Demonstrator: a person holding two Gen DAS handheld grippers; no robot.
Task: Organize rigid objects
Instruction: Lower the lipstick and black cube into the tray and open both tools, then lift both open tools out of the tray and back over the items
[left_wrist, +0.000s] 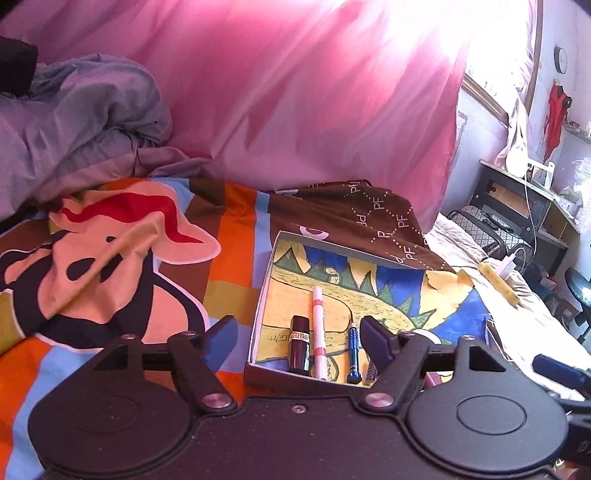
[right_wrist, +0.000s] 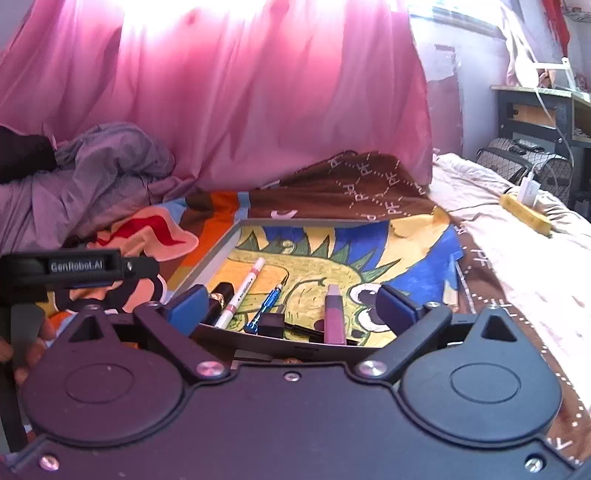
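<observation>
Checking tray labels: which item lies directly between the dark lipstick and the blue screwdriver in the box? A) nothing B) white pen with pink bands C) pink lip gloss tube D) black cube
B: the white pen with pink bands lies between the dark lipstick and the blue screwdriver in the box.

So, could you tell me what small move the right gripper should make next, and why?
Probably lower the right gripper, open and empty, onto the pink tube. The tube lies loose in the tray almost between the fingers, set apart from the lipstick, white pen and blue screwdriver lined up at the left, so nudging it beside them looks like the tidying left.
</observation>
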